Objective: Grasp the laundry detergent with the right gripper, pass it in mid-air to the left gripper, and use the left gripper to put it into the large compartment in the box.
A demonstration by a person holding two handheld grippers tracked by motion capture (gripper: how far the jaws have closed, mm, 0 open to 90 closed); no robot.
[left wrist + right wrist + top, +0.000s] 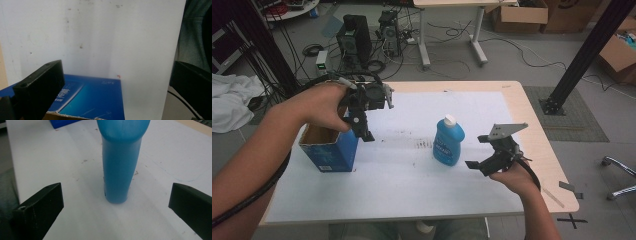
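Right gripper [479,151] has its fingers spread wide, lined up on the upright blue bottle [448,141], presumably to grab it, while the left gripper [362,125], fingers also apart, hovers over the open blue box [329,150] on the counter [412,190].

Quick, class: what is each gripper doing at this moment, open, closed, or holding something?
Left gripper: open, holding nothing, poised over the blue box.
Right gripper: open, holding nothing, fingers spread wide, facing the blue bottle.
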